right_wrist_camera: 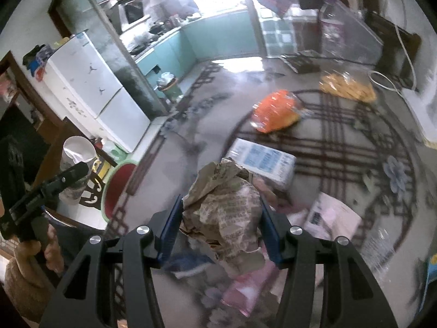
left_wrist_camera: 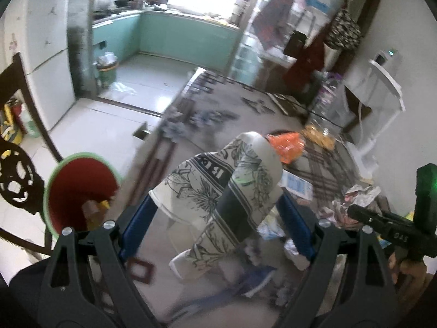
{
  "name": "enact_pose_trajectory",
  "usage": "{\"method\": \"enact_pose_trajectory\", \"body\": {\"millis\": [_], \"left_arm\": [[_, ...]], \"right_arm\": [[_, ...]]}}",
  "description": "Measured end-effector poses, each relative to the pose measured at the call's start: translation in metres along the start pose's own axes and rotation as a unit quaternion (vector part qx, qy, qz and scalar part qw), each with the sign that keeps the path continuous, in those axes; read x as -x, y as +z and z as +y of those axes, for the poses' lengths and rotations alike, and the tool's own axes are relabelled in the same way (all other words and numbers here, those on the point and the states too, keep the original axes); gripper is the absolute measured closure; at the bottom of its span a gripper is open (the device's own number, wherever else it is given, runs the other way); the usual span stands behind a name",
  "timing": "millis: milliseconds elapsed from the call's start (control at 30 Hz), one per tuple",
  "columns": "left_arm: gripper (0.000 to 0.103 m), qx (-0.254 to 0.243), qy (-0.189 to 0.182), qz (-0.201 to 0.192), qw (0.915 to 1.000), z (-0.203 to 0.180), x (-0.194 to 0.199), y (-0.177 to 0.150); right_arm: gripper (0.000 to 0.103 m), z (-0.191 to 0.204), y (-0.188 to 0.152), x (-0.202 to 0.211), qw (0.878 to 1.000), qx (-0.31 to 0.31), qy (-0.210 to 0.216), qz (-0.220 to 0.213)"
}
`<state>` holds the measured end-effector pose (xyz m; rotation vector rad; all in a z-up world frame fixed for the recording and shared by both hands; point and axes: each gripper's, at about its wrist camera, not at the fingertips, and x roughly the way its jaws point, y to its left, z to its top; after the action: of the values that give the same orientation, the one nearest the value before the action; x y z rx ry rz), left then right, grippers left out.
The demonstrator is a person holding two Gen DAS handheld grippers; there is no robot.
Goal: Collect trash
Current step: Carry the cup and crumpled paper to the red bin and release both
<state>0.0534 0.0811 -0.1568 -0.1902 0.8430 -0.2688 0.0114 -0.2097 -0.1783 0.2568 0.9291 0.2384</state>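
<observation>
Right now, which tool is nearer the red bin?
Left. The left tool, holding a paper cup, is just beside the red bin; the right tool is farther off.

Both my fisheye cameras sit just behind their fingers, looking steeply down across the glass-topped surface toward the kitchen doorway. Both views share the orange snack bag, the red-lined bin, and the teal kitchen cabinets beyond.

The right gripper clamps a crumpled paper wad just in front of the milk carton.
</observation>
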Motion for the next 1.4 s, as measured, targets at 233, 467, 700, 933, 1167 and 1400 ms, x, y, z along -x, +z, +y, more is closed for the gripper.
{"method": "enact_pose_trajectory", "body": {"millis": [233,467,700,933,1167,1400], "left_arm": [[0.017,0.029,0.039,-0.024,0.9985,0.039,0.014,0.014],[0.017,0.066,0.082,-0.050,0.9932,0.090,0.027,0.031],[0.017,0.087,0.119,-0.055,0.9876,0.136,0.030,0.041],[0.017,0.117,0.141,-0.049,0.9818,0.178,0.024,0.045],[0.017,0.138,0.160,-0.045,0.9764,0.205,0.018,0.046],[0.017,0.152,0.166,-0.039,0.9735,0.225,0.013,0.046]], "right_arm": [[0.050,0.048,0.033,-0.027,0.998,0.037,0.045,-0.012],[0.050,0.104,0.059,-0.066,0.993,0.065,0.098,-0.010],[0.050,0.156,0.074,-0.115,0.987,0.072,0.143,0.015],[0.049,0.210,0.074,-0.171,0.980,0.100,0.162,0.060],[0.049,0.244,0.065,-0.213,0.970,0.137,0.175,0.095],[0.047,0.264,0.062,-0.237,0.967,0.155,0.175,0.102]]}}
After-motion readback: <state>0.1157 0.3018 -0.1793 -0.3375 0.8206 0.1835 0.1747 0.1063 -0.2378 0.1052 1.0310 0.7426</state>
